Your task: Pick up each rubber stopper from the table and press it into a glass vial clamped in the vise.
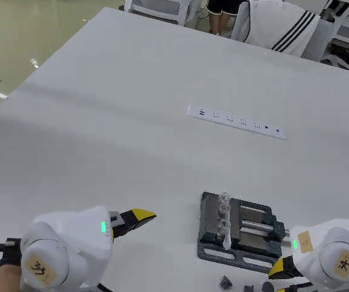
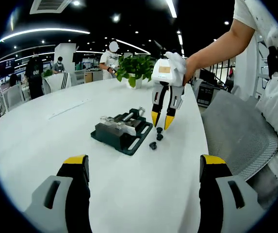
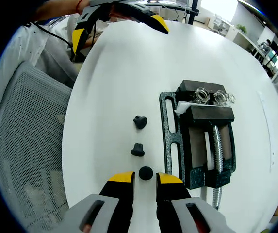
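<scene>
A dark metal vise [image 1: 242,233] [image 2: 122,131] [image 3: 204,136] holds three open glass vials [image 1: 225,210] [image 3: 214,95] in a row. Three black rubber stoppers lie on the white table beside it: one [image 3: 145,173] [image 1: 267,286], a second [image 3: 137,149] and a third [image 3: 139,121] [image 1: 225,281]. My right gripper [image 3: 146,178] [image 2: 161,120] [image 1: 280,270] hovers open just over the nearest stopper, which sits between its yellow tips. My left gripper [image 2: 143,160] [image 1: 140,217] [image 3: 120,29] is wide open and holds nothing, well off to the left of the vise.
A white power strip [image 1: 235,120] [image 2: 71,108] lies farther back on the table [image 1: 131,121]. A grey mesh chair [image 3: 27,145] [image 2: 236,131] stands at the near table edge. Chairs and people are beyond the far edge. White padding [image 3: 182,108] sits in the vise jaws.
</scene>
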